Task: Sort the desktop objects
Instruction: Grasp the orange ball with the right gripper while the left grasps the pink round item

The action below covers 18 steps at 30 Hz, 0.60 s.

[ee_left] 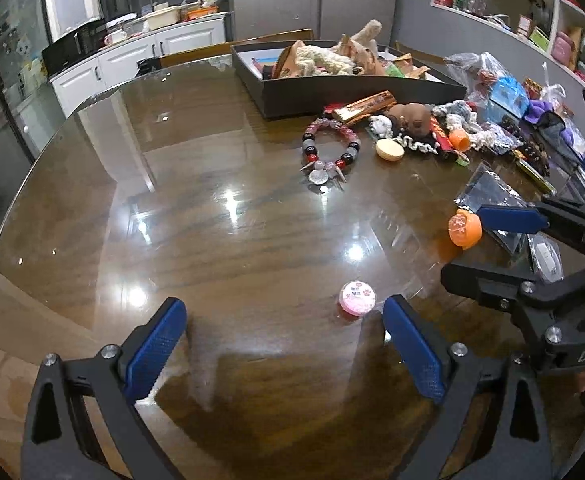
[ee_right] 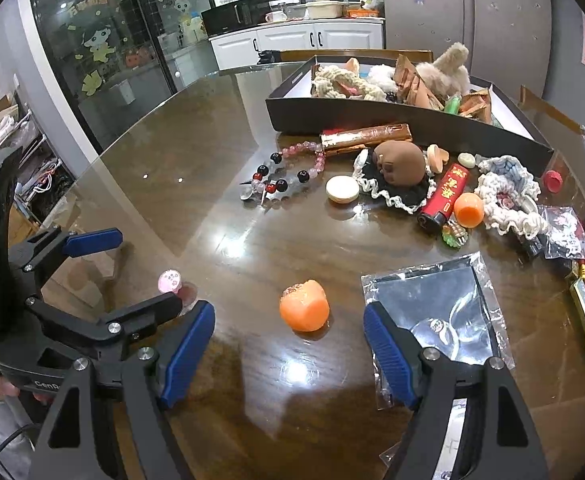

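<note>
A small pink round container [ee_left: 356,298] lies on the glossy wooden table [ee_left: 212,240], between the fingers of my left gripper [ee_left: 284,304] and close to the right pad. The jaws stand wide and no pad touches it. An orange capsule half [ee_right: 304,310] sits on the table between the blue pads of my right gripper [ee_right: 288,312], with clear gaps on both sides. The left wrist view shows the right gripper [ee_left: 464,242] around the orange piece [ee_left: 464,228]. The right wrist view shows the left gripper [ee_right: 150,268] around the pink container [ee_right: 169,280].
A black tray [ee_left: 364,92] at the back holds plush toys and rope. In front of it lie a bead bracelet [ee_left: 328,148], a brown plush [ee_right: 400,164], a red lighter [ee_right: 444,196], an orange ball [ee_right: 468,210] and crochet pieces. A silver bag [ee_right: 432,304] lies under the right finger.
</note>
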{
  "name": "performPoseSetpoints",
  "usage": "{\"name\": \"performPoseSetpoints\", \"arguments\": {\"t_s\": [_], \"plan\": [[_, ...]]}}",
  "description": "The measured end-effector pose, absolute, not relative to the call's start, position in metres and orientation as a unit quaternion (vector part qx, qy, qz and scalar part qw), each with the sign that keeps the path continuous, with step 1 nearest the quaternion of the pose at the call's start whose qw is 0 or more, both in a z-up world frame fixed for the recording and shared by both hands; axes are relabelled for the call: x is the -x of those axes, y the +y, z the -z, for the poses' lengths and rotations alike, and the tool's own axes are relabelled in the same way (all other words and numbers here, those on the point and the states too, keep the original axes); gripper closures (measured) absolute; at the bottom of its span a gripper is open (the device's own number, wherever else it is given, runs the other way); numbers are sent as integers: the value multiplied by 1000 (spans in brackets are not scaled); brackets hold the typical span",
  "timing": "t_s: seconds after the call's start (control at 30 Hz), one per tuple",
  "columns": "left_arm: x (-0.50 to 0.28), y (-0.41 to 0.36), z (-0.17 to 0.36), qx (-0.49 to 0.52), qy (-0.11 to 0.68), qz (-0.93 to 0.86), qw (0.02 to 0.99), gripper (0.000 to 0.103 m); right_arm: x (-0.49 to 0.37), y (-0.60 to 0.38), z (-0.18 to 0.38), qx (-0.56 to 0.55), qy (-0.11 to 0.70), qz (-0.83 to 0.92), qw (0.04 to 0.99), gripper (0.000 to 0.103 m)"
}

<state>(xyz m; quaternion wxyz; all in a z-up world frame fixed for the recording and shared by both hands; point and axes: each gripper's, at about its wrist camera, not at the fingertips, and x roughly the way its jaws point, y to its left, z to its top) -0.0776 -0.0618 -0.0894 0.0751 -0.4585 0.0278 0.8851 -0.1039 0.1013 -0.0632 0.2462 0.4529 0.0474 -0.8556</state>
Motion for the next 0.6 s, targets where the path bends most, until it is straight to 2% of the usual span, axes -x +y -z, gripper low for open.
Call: {"name": "performPoseSetpoints", "arguments": {"t_s": [0.2,0.27,0.37,0.43,0.57,0.6], "plan": [[81,-56,89,455,38,-885,88,12,104,97,62,-450,74,857,240,49],[81,-54,87,450,41,-887,97,20,103,97,62,-449,79,857,242,62],[80,-51,85,446,45,-888,105,36,103,98,62,-448,80,857,242,72],[80,-51,83,443,43,-890,102,53,104,100,61,-449,77,857,241,78],[78,-51,82,439,41,-892,101,68,104,103,62,-450,68,856,243,78],[77,-50,82,438,42,-892,103,74,104,103,62,-450,70,856,243,78]]}}
